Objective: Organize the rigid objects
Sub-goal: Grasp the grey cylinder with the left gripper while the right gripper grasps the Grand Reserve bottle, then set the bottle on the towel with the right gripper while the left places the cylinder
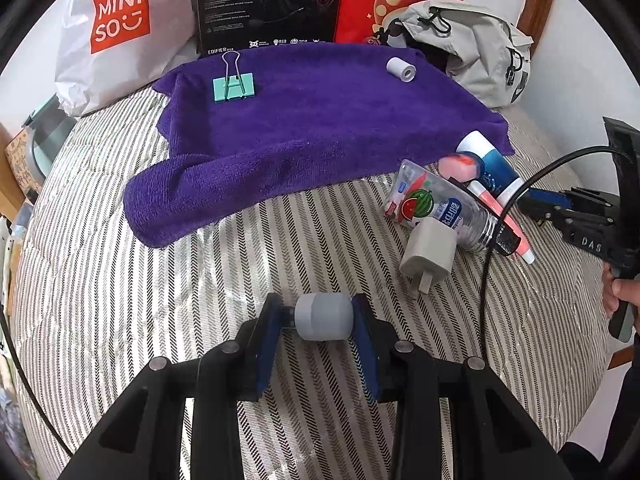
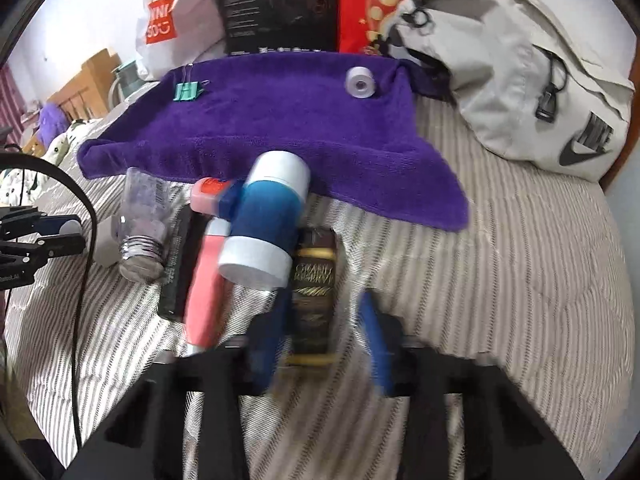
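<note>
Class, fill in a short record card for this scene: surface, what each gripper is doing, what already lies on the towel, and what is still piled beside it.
surface: striped bedspread with a purple towel spread on it
left gripper: shut on a small grey cylinder
right gripper: open, around a dark box; view is blurred
on towel: green binder clip, white tape roll
pile beside towel: clear bottle, white charger, blue and white tube, pink tube

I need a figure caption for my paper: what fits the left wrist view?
Left gripper shut on a grey cap above a striped bedspread, purple towel ahead.
</note>
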Demonstrator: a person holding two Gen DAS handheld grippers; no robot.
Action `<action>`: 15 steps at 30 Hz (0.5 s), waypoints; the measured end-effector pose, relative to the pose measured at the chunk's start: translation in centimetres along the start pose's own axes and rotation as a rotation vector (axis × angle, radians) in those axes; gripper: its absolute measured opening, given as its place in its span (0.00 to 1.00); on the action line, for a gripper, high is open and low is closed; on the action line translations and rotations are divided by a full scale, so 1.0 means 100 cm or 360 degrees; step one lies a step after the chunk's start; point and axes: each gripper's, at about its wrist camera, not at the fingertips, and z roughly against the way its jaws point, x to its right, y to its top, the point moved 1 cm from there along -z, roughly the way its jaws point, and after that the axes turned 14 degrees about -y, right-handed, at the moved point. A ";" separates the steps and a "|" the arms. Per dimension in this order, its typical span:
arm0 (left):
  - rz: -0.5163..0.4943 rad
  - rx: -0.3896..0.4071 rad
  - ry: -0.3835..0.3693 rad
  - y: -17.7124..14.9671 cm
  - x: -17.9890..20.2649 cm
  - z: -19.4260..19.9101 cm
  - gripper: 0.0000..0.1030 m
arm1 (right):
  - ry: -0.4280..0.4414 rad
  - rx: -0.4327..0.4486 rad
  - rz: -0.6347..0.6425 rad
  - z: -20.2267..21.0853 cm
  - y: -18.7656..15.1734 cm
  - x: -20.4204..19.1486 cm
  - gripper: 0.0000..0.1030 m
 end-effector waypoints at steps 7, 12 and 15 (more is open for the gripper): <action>0.0003 -0.0003 0.0008 0.000 0.001 -0.001 0.33 | 0.0003 -0.0012 0.0016 -0.003 0.001 -0.001 0.23; 0.0004 0.0002 0.0016 0.001 0.001 -0.002 0.33 | -0.0038 0.0022 0.0045 -0.005 0.004 -0.006 0.23; -0.0001 0.0003 0.0022 0.001 0.001 -0.002 0.33 | -0.0030 0.0027 0.0054 -0.005 0.004 -0.005 0.23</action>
